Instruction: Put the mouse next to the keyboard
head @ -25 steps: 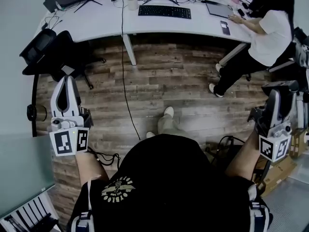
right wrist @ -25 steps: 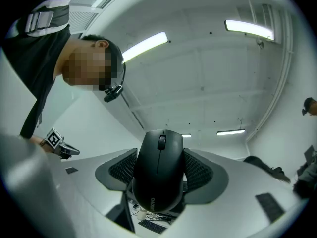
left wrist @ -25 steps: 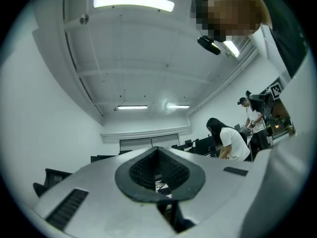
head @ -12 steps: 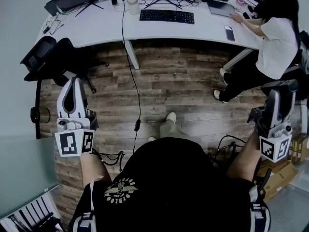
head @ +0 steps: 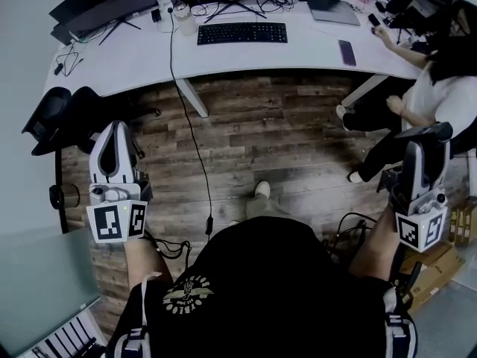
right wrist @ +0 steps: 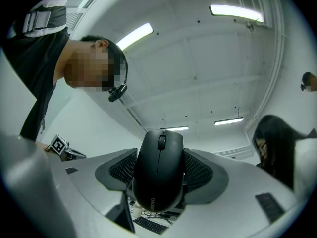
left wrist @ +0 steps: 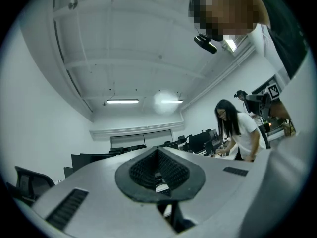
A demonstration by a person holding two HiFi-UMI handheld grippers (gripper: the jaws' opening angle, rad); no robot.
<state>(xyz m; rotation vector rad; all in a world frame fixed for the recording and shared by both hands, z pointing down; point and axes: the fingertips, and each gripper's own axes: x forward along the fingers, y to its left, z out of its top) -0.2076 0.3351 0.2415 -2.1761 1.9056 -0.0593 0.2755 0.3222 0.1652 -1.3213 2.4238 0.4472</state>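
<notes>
Fig.: my operator. Black tee [head: 246,267] w/ pale chest emblem [head: 184,295], banded sleeves [head: 399,327]; L gripper [head: 115,130], R gripper [head: 423,142] grey-white, b/w marker cubes [head: 115,221].

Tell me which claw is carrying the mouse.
The right claw: the black mouse is clamped between its jaws. The left claw is shut with nothing in it.

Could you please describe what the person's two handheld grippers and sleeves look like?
Both the left gripper and the right gripper have smooth, pale grey-white tapered bodies, each ending at its rear in a white cube printed with black square markers. The inner pads are dark and textured. The person wears a black short-sleeved top with a pale emblem.
</notes>
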